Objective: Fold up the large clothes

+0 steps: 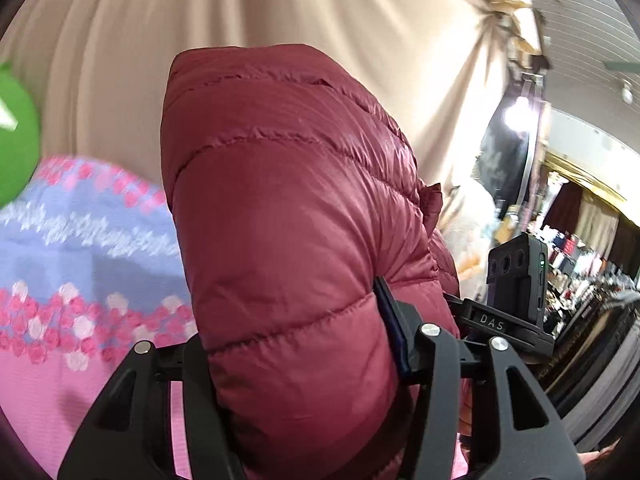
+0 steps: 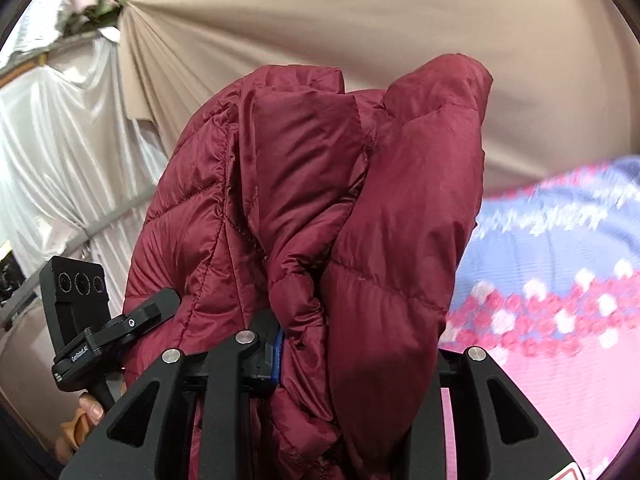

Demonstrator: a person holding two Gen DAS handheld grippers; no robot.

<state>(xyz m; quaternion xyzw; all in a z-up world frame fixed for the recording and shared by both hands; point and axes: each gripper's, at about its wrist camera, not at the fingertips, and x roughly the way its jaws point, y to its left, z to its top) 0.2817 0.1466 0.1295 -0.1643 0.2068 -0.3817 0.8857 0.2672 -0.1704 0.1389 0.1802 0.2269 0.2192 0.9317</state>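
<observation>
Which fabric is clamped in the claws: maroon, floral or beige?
The maroon quilted puffer jacket; floral bedspread and beige drape lie behind, ungripped.

We see even, bright indoor light; a lamp [image 1: 520, 110] glares at right. The floral bedspread [image 1: 80, 280] is motion-blurred, and fisheye distortion darkens the corners.

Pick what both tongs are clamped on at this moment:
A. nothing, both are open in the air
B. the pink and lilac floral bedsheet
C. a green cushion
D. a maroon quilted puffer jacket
D: the maroon quilted puffer jacket bulges up from between the fingers of the left tongs and likewise fills the right tongs, while the floral bedsheet lies behind it.
</observation>
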